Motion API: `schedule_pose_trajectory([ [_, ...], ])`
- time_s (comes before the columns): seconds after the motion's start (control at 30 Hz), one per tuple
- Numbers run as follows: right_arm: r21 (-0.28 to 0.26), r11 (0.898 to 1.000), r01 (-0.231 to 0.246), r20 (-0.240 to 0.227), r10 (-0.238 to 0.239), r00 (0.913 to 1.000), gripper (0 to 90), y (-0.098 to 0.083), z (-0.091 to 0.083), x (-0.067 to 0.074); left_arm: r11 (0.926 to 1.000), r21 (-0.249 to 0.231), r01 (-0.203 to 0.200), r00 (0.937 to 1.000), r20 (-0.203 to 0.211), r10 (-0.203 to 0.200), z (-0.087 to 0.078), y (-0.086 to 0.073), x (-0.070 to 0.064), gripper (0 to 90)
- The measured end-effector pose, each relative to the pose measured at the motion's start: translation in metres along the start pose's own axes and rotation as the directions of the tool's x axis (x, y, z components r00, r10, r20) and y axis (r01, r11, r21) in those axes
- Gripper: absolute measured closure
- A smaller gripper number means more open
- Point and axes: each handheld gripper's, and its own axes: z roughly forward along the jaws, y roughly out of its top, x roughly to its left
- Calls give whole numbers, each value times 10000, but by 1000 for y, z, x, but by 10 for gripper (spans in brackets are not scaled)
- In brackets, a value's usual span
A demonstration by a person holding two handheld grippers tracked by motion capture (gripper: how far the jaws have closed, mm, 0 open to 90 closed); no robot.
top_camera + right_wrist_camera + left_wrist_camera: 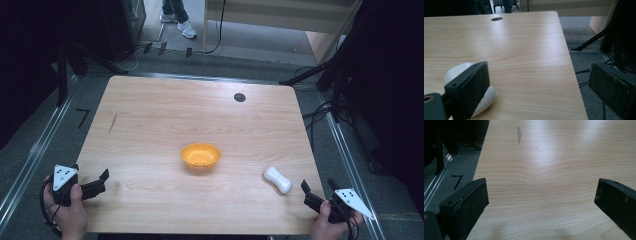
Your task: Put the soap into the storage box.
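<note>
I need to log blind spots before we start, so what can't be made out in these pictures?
- White object: right gripper view, near part hidden behind the gripper's own jaw.
- Orange bowl: high view, dark specks inside too small to identify.
- Person's shoes: high view, body cut off by the top edge.

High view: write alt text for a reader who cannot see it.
A wooden table seen from above holds an orange bowl near its middle and a white peanut-shaped object toward the near right. A person's hands hold an open two-jaw tool at each near corner, the left tool and right tool, neither touching anything.
</note>
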Motion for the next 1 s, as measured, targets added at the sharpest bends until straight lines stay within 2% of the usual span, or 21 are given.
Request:
schedule_pose_trajectory([
  [0.07,58,10000,-4,4,4,10000,59,0,0,0,10000,15,15,10000,5,-15,0,0,0,0],
  [0.1,256,9996,78,-112,-75,9999,83,1,1,0,10000,-13,19,10000,30,-19,0,0,0,0],
  [0.17,466,9989,109,-122,-104,9999,86,1,2,0,10000,-37,60,10000,32,-59,0,0,0,0],
  [0.27,846,9962,197,-392,-164,9991,93,3,4,-1,10000,-32,52,10000,38,-52,0,0,0,0],
  [0.33,1119,9918,615,-481,-564,9972,120,6,4,0,10000,-10,39,10000,44,-39,0,0,0,0],
  [0.37,1351,9862,952,-486,-894,9948,130,9,4,2,10000,-19,37,10000,33,-37,0,0,0,0],
  [0.5,1556,9805,1200,-590,-1120,9920,130,13,4,2,10000,4,24,10000,27,-24,0,0,0,0],
  [0.53,1778,9729,1478,-698,-1373,9881,135,17,5,3,10000,2,42,10000,24,-42,0,0,0,0],
  [0.57,1778,9729,1478,-698,-1373,9881,135,17,5,3,10000,2,42,10000,24,-42,0,0,0,0],
  [0.63,1981,9665,1631,-969,-1462,9845,143,21,6,3,10000,-6,64,10000,22,-64,0,0,0,0],
  [0.73,2424,9483,2048,-1251,-1788,9759,143,29,9,5,10000,4,52,10000,28,-52,0,0,0,0],
  [0.77,2424,9483,2048,-1251,-1788,9759,143,29,9,5,10000,6,48,10000,26,-48,0,0,0,0],
  [1.0,3165,9063,2800,-1814,-2319,9557,154,45,17,8,9999,-68,114,9999,46,-114,0,0,1,0],
])
